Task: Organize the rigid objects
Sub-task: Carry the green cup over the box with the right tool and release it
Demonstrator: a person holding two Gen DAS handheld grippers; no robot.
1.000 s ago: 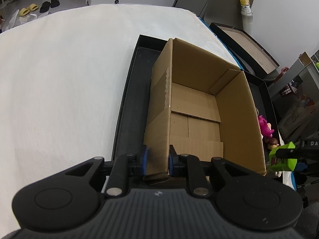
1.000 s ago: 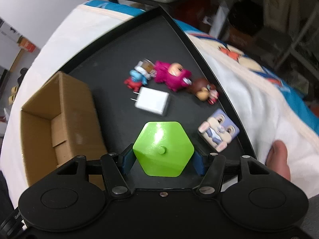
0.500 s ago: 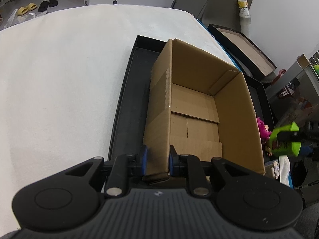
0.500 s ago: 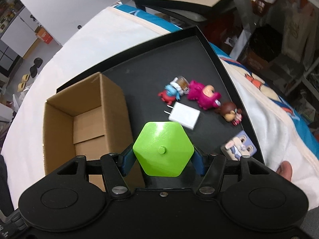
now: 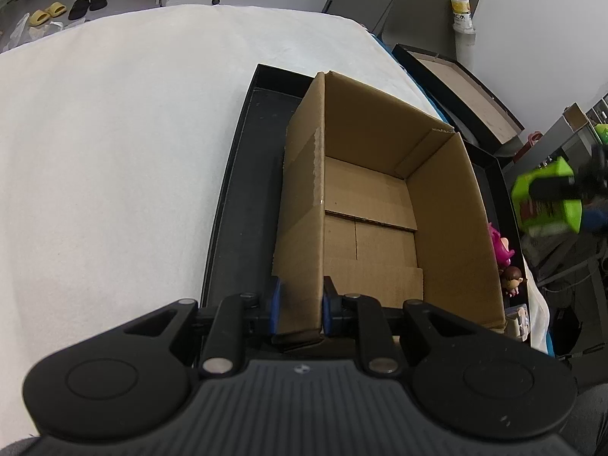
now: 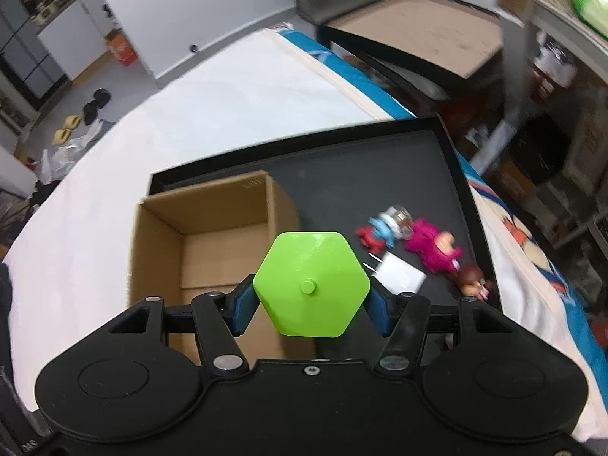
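An open, empty cardboard box (image 5: pixel 380 205) stands on a black tray (image 5: pixel 243 174). My left gripper (image 5: pixel 299 306) is shut on the box's near left wall. My right gripper (image 6: pixel 311 306) is shut on a green hexagonal box (image 6: pixel 311 283), held in the air above the tray near the cardboard box (image 6: pixel 212 235); it shows in the left wrist view (image 5: pixel 547 199) to the box's right. On the tray (image 6: pixel 380 167) lie a white charger (image 6: pixel 401 275), a pink figure (image 6: pixel 433 245), a red-blue figure (image 6: pixel 380 230) and a brown-haired figure (image 6: pixel 473 279).
The tray rests on a white cloth (image 5: pixel 114 152) over the table. A second black tray with a brown inside (image 6: pixel 418 30) stands beyond the table's far right. Shelves with clutter (image 6: pixel 562 76) are on the right. Shoes (image 5: pixel 76 3) lie on the floor.
My right gripper has lifted the green box up and moved it left toward the cardboard box. My left gripper keeps its hold on the box wall.
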